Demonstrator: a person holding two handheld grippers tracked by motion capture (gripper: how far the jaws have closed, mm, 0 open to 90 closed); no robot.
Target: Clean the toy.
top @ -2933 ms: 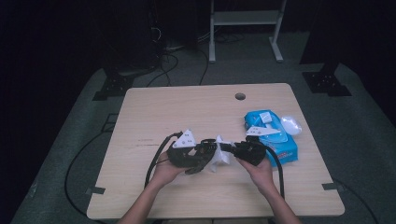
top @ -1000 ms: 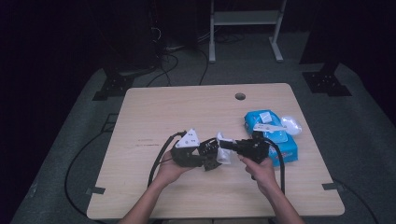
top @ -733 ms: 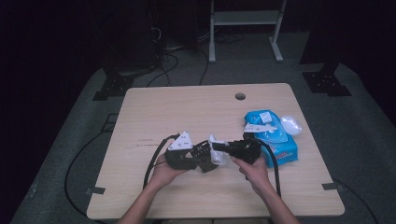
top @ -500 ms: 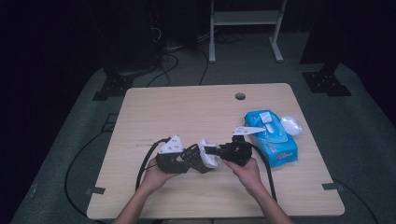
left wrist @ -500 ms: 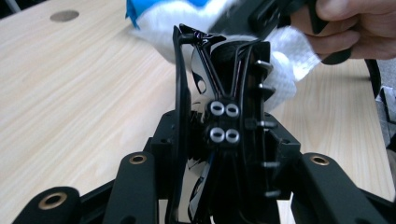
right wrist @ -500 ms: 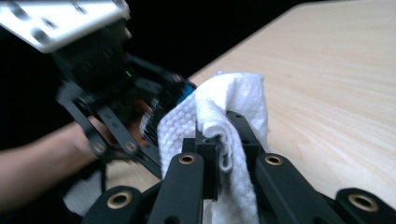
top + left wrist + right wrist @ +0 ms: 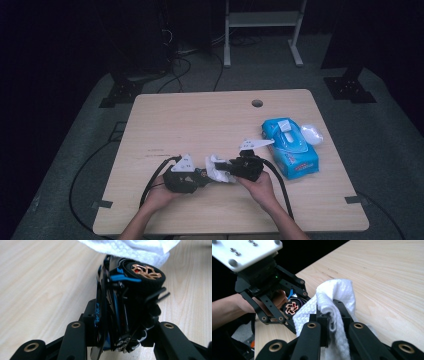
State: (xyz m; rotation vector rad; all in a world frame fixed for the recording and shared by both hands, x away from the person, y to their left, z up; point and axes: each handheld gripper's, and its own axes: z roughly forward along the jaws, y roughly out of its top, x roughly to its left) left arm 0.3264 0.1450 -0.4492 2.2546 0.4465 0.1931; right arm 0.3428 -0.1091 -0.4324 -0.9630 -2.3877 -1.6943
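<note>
The toy car [image 7: 125,302] sits between the left gripper's jaws, with the cloth [image 7: 218,168] right of it on the table [image 7: 200,120].

Dim overall, lit from above onto the table [image 7: 200,125]; black surroundings; soft, grainy high view; close views sharper, slightly blurred at near edges.

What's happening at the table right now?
A person is wiping a small black toy car with a white cloth. The left gripper holds the car, jaws on either side of its body, one copper-spoked wheel up against the cloth. The right gripper is shut on the cloth and presses it to the car. A blue wipes pack lies on the table to the right.
</note>
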